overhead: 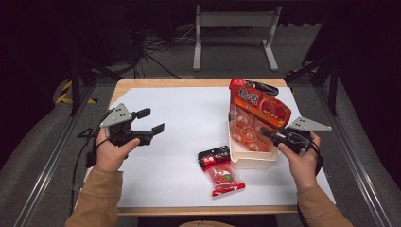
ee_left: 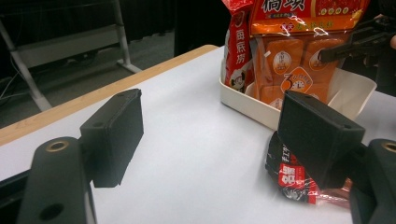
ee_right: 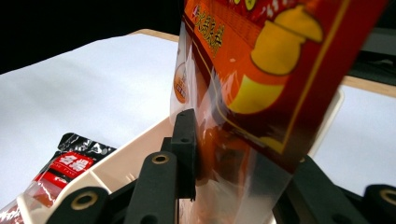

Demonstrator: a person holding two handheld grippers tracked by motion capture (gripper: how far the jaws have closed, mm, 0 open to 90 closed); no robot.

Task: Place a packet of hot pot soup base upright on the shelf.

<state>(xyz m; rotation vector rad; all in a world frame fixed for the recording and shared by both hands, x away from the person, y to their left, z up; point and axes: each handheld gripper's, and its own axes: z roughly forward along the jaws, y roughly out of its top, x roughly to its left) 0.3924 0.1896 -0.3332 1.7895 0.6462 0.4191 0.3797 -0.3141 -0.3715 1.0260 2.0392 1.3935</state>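
A large orange snack bag [overhead: 259, 109] stands upright in a cream tray [overhead: 252, 162] at the right of the white mat. My right gripper [overhead: 267, 134] is shut on the bag's lower right edge. In the right gripper view the bag [ee_right: 280, 70] runs between the two black jaws of that gripper [ee_right: 243, 175]. A small red and black packet [overhead: 220, 171] lies flat in front of the tray. My left gripper [overhead: 151, 121] is held above the mat's left side, open and empty. Its own view has it [ee_left: 217, 135] facing the tray [ee_left: 243, 100] and the packet [ee_left: 290, 179].
A second red bag [ee_left: 238, 51] stands in the tray behind the orange one. The white mat [overhead: 184, 132] covers a wooden table [overhead: 189, 83]. Metal rails run along both sides. A white stand [overhead: 234, 21] and cables sit on the floor beyond.
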